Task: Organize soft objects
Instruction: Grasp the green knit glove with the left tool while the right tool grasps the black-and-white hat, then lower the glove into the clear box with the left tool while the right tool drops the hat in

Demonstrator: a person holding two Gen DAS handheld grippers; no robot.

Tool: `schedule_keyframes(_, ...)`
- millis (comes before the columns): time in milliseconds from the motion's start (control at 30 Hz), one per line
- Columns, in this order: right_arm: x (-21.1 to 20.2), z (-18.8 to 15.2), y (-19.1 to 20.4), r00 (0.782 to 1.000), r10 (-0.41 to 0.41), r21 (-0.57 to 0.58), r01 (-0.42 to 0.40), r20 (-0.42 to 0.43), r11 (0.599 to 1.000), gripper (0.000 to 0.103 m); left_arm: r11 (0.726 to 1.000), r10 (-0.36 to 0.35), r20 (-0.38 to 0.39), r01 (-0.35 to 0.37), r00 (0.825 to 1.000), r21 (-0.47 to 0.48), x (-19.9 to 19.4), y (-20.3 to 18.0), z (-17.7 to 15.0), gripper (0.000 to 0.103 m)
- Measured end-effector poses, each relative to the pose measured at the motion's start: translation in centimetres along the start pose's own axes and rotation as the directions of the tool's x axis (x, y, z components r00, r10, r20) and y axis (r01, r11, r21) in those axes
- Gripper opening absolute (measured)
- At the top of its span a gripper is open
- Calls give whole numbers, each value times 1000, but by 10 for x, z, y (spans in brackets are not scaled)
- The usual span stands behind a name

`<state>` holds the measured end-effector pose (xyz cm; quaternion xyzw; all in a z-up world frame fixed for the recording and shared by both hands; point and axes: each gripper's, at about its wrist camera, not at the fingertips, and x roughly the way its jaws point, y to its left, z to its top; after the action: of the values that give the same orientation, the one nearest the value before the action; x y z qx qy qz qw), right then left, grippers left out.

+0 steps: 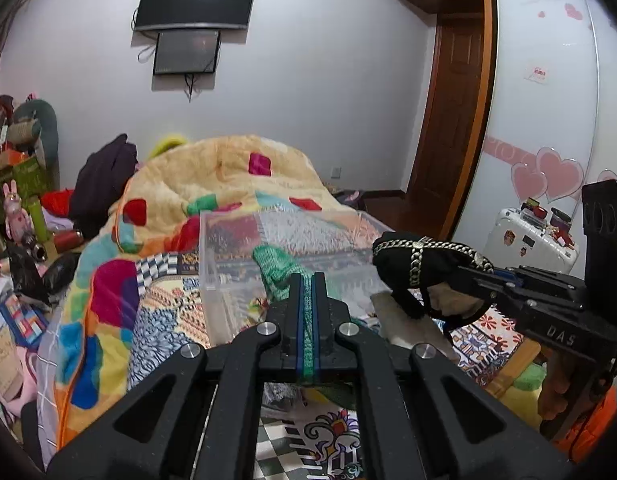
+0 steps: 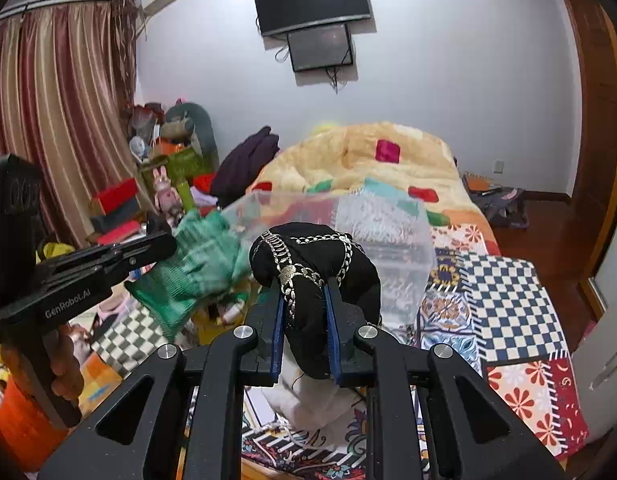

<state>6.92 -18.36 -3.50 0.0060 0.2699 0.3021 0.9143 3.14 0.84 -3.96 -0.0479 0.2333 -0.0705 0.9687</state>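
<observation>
Both raised: left gripper (image 1: 307,280) pinching green glove (image 1: 278,270), right gripper (image 2: 304,292) clamping black hat (image 2: 312,256).

Left gripper (image 1: 307,280): raised, pointing forward, blue-padded fingers (image 1: 295,296) pressed nearly together, pinching green knit fabric.
Left gripper in the right wrist view (image 2: 164,242): reaching in from the left edge, level, tips clamped; bare hand (image 2: 62,364) wrapped round the handle below.
Right gripper (image 2: 304,300): raised, pointing forward, blue pads (image 2: 277,332) held apart, squeezing a black bundle.
Right gripper in the left wrist view (image 1: 474,276): entering from the right edge, level, alongside the left.
</observation>
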Motion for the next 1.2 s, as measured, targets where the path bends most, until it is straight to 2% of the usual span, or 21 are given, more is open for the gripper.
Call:
schedule_keyframes(367,-8,31,-14,994,-42,-3,42,96,999,16,1000,5,59,-6,998,3,-1,9,31,2)
schedule_keyframes(567,12,42,-21,994,-60,-10,62,92,998,16,1000,3,74,-2,997,-16,16,20,56,2)
schedule_keyframes(933,69,52,-36,996,-82,-15,82,-16,997,16,999,33,-43,-35,999,-36,83,45,66,2)
schedule_keyframes(1200,112,46,-40,986,-83,-50,76,-146,996,16,999,3,-190,-10,982,-36,130,49,53,2)
